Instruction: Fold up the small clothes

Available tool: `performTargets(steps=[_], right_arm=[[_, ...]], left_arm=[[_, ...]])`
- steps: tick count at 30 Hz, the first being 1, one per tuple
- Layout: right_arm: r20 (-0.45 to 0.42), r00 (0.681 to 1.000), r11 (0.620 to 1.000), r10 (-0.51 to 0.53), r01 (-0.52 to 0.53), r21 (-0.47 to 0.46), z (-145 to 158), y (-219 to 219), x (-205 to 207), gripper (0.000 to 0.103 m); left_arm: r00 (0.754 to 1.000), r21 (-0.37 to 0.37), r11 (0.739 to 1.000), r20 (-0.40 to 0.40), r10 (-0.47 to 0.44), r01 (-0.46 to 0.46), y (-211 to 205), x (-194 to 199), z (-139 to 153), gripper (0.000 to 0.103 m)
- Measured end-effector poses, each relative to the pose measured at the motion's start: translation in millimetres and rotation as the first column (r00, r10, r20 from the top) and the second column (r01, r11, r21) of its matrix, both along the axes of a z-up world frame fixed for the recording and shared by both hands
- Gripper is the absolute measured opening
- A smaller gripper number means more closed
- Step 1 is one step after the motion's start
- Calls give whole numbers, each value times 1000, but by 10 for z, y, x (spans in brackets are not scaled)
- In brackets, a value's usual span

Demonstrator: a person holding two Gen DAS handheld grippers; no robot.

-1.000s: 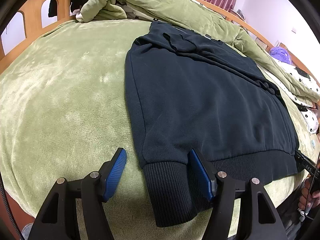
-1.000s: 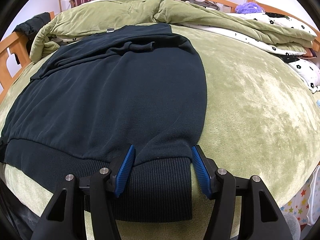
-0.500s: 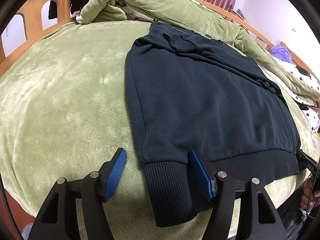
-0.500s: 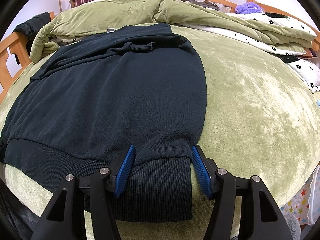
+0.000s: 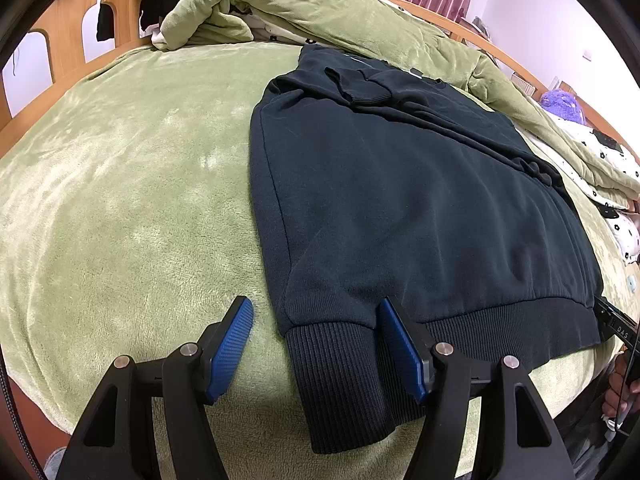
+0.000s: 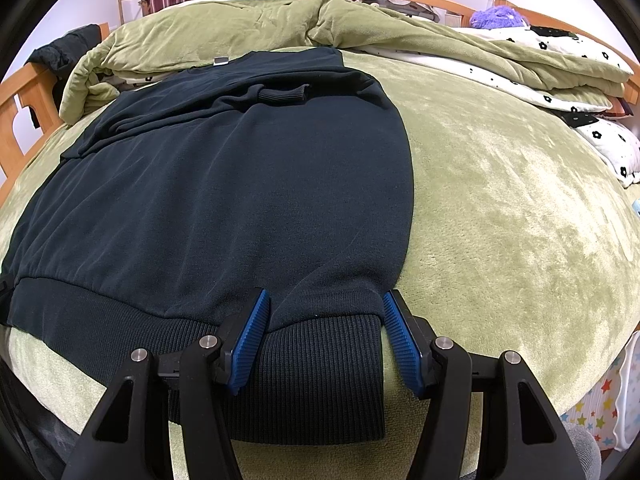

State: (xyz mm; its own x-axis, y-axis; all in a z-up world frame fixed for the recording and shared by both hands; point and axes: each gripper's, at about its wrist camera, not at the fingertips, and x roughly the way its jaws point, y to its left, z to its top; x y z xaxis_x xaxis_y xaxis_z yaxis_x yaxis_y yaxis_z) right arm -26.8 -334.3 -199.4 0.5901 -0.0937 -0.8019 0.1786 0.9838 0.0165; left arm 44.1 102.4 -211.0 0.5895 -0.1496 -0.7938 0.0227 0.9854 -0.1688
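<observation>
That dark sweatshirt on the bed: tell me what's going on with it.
A person is folding it with a pair of hand-held tongs. The dark sweatshirt lies flat on the green blanket, sleeves already folded in across the body. The left tongs and right tongs each sit open over a corner of the ribbed hem, one finger resting on the cloth. Neither has pinched the hem yet, so the bottom-up fold has not begun.

Sweatshirt (image 5: 420, 216): matt dark knit, ribbed hem. Bed cover (image 5: 120, 200): plush green fleece w/ sheen. Bed frame (image 5: 72, 28): smooth wood.
</observation>
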Motion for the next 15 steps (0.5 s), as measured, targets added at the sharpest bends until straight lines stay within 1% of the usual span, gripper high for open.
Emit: performTargets(steps=[15], right_arm=[[1, 1000, 1000, 0, 0, -2, -2, 12, -5, 59]], left_arm=[[1000, 1, 1000, 0, 0, 0, -7, -3, 1, 64]])
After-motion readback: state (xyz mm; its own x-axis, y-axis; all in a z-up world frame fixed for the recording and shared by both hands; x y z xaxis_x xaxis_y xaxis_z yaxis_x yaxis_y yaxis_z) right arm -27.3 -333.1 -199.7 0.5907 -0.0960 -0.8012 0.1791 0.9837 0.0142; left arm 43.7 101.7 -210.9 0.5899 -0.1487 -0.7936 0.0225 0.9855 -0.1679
